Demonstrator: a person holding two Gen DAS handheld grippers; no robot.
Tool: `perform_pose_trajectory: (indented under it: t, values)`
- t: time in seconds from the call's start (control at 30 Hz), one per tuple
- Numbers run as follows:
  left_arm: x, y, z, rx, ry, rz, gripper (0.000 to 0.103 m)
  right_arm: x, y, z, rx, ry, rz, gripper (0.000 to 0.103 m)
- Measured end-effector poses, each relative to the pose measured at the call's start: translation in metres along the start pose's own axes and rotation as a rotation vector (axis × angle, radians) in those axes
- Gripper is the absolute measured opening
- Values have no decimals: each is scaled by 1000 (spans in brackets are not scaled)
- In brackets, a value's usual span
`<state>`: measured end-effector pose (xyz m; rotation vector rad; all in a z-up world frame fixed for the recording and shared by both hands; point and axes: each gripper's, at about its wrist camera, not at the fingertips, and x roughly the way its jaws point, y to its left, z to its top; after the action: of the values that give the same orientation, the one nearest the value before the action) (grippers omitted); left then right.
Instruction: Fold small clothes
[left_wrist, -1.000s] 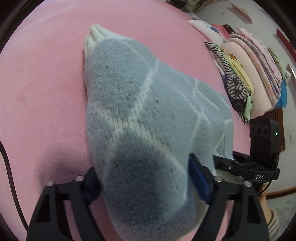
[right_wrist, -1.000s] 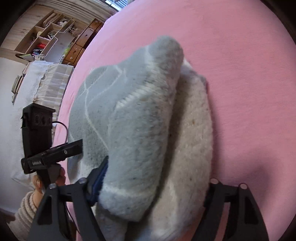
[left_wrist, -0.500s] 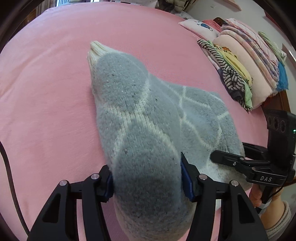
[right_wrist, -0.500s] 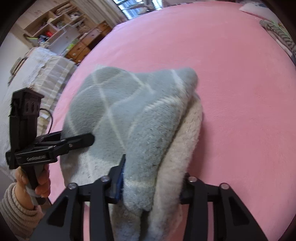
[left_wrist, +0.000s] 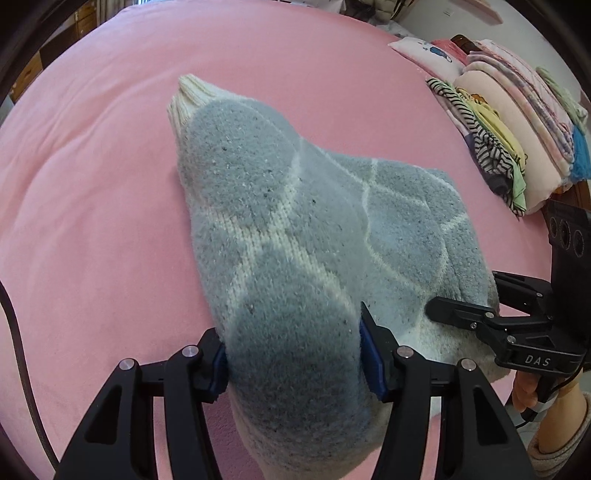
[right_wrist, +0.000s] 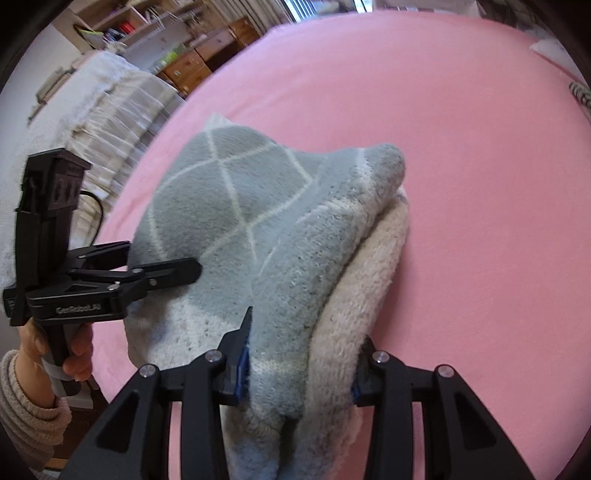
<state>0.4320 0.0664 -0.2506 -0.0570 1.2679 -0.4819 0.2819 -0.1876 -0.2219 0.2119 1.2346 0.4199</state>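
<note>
low in the left wrist frame, my left gripper (left_wrist: 293, 356) is clamped on a bunched end of the grey knit garment (left_wrist: 295, 221), which trails up over the pink bed (left_wrist: 92, 221). my right gripper (right_wrist: 301, 363) pinches its other corner at bottom centre.

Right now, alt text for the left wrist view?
The left gripper is clamped on the near edge of a fuzzy grey knit garment with cream diamond lines, lying on a pink bed cover. The right gripper grips the same garment's edge at the right. A stack of folded clothes sits at the upper right.
</note>
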Motion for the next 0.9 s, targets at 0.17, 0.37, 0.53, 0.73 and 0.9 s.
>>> perform_pose_trajectory:
  t: [0.17, 0.37, 0.53, 0.73, 0.9]
  values:
    - [2, 1, 0, 6, -4, -13, 57, 10, -8, 3, 8, 6, -65, 77]
    - [10, 2, -1, -7, 1, -21, 58, 31, -26, 8, 60, 43, -20, 99]
    - [12, 13, -3, -32, 6, -49, 58, 62, -52, 7, 211, 112, 187, 103]
    - [9, 12, -5, -6, -26, -40, 58, 55, -26, 13, 147, 76, 234, 61]
    - [-18, 16, -3, 12, -64, -12, 58, 26, 10, 20, 59, 22, 175, 54]
